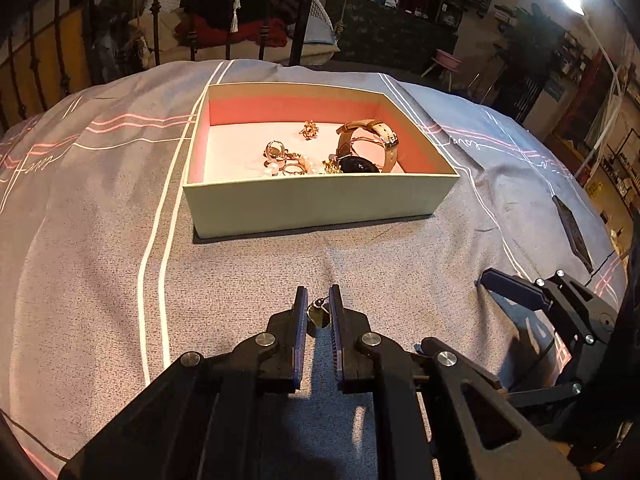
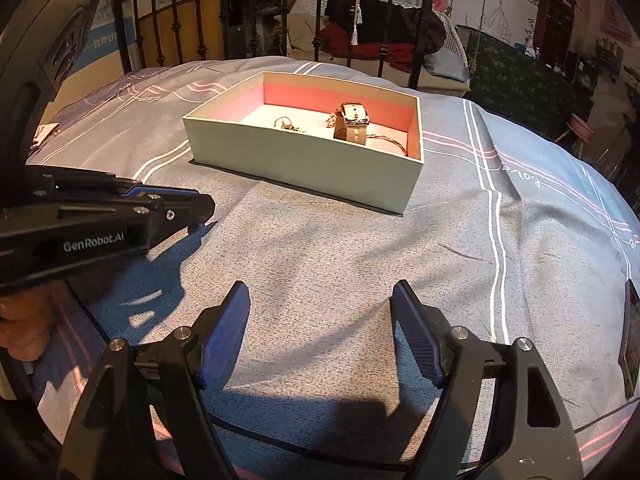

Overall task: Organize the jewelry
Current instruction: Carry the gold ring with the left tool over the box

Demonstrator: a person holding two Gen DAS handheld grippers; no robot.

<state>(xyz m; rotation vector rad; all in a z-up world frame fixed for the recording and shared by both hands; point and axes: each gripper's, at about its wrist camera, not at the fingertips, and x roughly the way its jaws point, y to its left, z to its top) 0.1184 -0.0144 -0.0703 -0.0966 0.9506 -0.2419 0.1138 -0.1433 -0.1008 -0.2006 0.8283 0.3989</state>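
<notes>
An open box point(image 1: 320, 200) with a pink lining sits on the grey bedspread; it also shows in the right wrist view point(image 2: 304, 160). Inside lie a watch with a tan strap point(image 1: 368, 148), gold rings with pearls point(image 1: 284, 162) and a small gold brooch point(image 1: 309, 130). My left gripper point(image 1: 319, 300) is shut on a small gold earring point(image 1: 318, 312), low over the bedspread in front of the box. It also shows in the right wrist view point(image 2: 200, 206). My right gripper point(image 2: 320, 300) is open and empty, to the right of the left one and nearer than the box.
A dark phone point(image 2: 632, 340) lies on the bedspread at the right edge. A black metal bed frame point(image 2: 280, 12) stands behind the box, with clothes piled on a chair point(image 2: 380, 36) beyond it. The bedspread point(image 2: 360, 248) spreads flat around the box.
</notes>
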